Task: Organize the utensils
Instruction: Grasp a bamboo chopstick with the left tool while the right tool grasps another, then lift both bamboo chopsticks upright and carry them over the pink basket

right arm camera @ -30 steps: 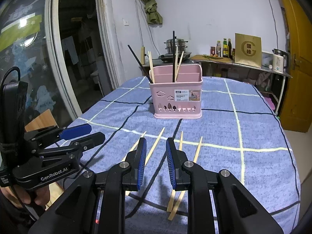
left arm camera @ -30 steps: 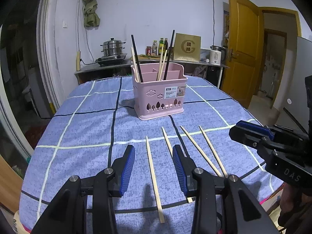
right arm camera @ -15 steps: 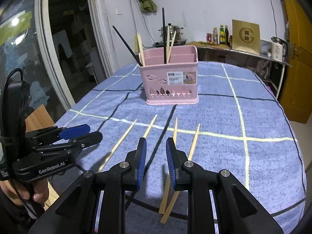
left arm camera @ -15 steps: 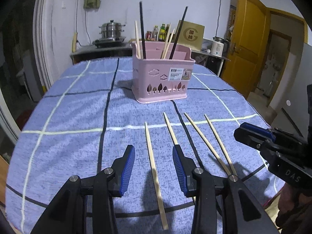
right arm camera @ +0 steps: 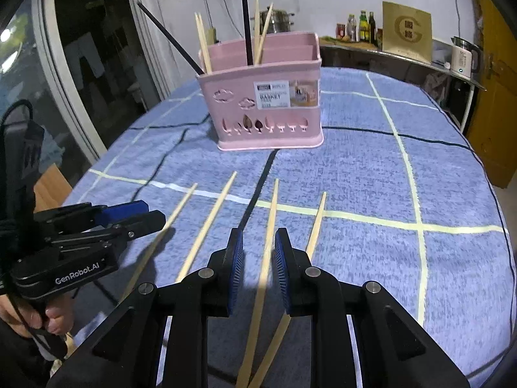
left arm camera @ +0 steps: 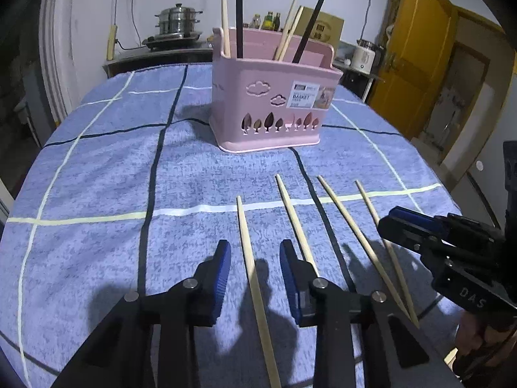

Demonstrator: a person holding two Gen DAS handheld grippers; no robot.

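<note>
While my left gripper [left arm camera: 255, 258] closes round the leftmost chopstick [left arm camera: 250, 258], pads not touching, my right gripper [right arm camera: 258, 252] straddles another chopstick [right arm camera: 266, 252], jaws apart, pink basket [left arm camera: 271, 113] beyond.

Home kitchen-dining room. Steel stacked steamer pot [left arm camera: 177, 19] on a small burner on a dark side shelf against the white wall. Sauce bottles [right arm camera: 358, 27] and an electric kettle [right arm camera: 462, 56] further along. Counter under a blue checked cloth [left arm camera: 97, 168]. Yellow wooden door [left arm camera: 416, 64] ajar. Large dark glass door [right arm camera: 80, 64] opposite.
</note>
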